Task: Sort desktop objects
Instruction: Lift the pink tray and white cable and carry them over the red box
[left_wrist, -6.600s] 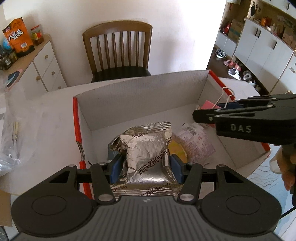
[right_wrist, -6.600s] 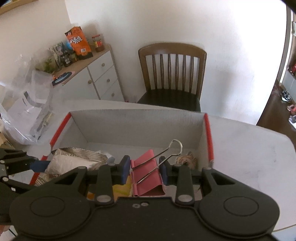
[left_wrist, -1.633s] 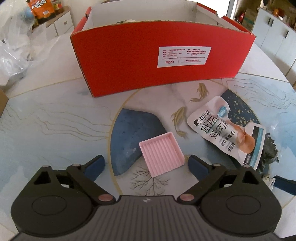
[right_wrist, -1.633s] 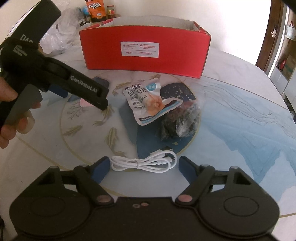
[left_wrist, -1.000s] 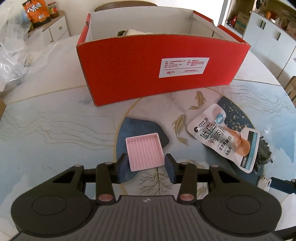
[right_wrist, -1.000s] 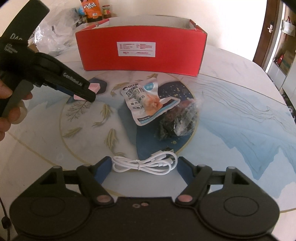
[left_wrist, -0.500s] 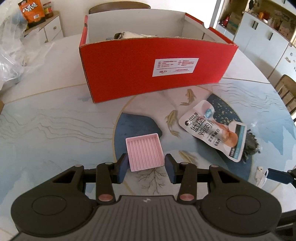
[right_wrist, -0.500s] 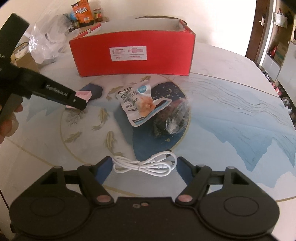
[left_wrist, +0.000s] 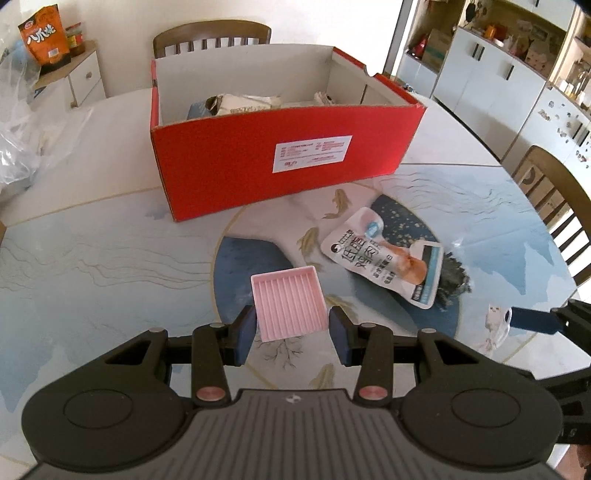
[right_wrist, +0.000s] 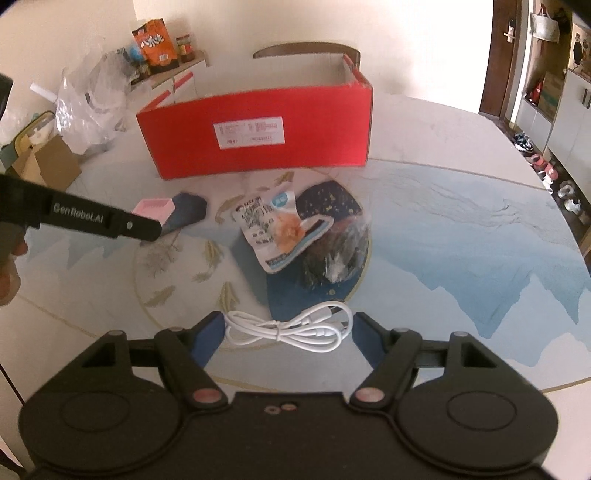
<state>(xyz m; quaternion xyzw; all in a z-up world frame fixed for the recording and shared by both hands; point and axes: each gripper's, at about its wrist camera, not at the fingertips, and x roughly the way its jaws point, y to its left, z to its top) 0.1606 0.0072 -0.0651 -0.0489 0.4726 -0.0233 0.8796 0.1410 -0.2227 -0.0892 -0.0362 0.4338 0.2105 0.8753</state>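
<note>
The left gripper is clamping the pink ridged tray between its pads, holding it above the table in front of the red cardboard box. The right gripper is standing apart, straddling the coiled white USB cable without pressing it. A snack pouch is lying near the box.

A wooden chair behind the table, white cabinets right

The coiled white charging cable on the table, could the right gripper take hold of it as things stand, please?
Probably yes: the coiled white charging cable lies between the right gripper's open fingers, with nothing on it; the snack pouch lies farther off.
</note>
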